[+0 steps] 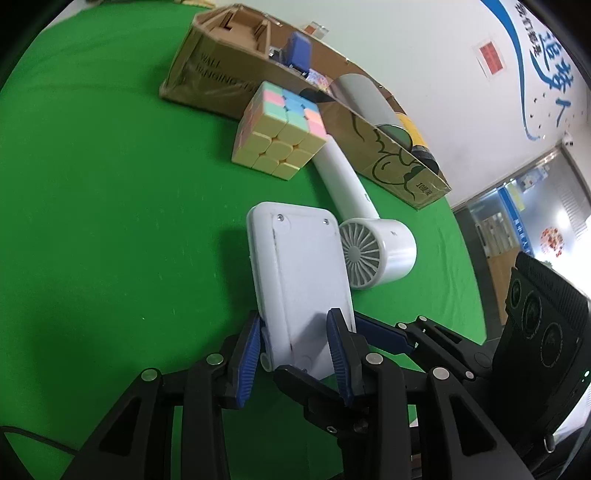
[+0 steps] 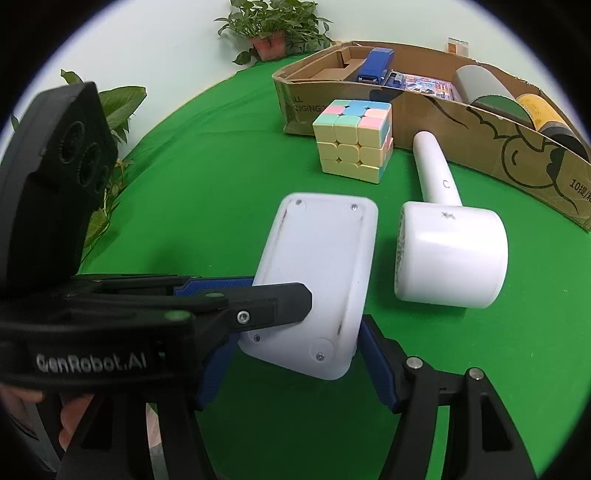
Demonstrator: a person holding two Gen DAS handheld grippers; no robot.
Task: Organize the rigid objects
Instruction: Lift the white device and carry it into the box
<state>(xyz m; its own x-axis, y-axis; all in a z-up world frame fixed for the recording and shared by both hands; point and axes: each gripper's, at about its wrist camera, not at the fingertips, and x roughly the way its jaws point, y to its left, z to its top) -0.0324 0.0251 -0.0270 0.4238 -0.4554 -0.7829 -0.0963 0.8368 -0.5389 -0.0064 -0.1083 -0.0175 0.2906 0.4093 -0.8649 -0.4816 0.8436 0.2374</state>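
Observation:
A flat white plastic device (image 1: 299,273) with its screwed back side up is held above the green table. My left gripper (image 1: 295,354) is shut on its near end. In the right wrist view the same device (image 2: 317,273) sits between my right gripper's blue fingers (image 2: 373,354); my right gripper (image 2: 291,365) spans its near end, and I cannot tell whether both pads touch it. The left gripper's black finger (image 2: 273,306) crosses over the device from the left. A pastel puzzle cube (image 1: 280,129) and a white handheld fan (image 1: 373,240) lie beyond it.
A long open cardboard box (image 2: 424,110) stands at the back, holding a blue stapler (image 2: 373,64), a grey roll (image 2: 484,90), a yellow-and-black can (image 2: 546,118) and printed packets. Potted plants (image 2: 269,26) stand past the green table's (image 2: 221,166) far-left edge.

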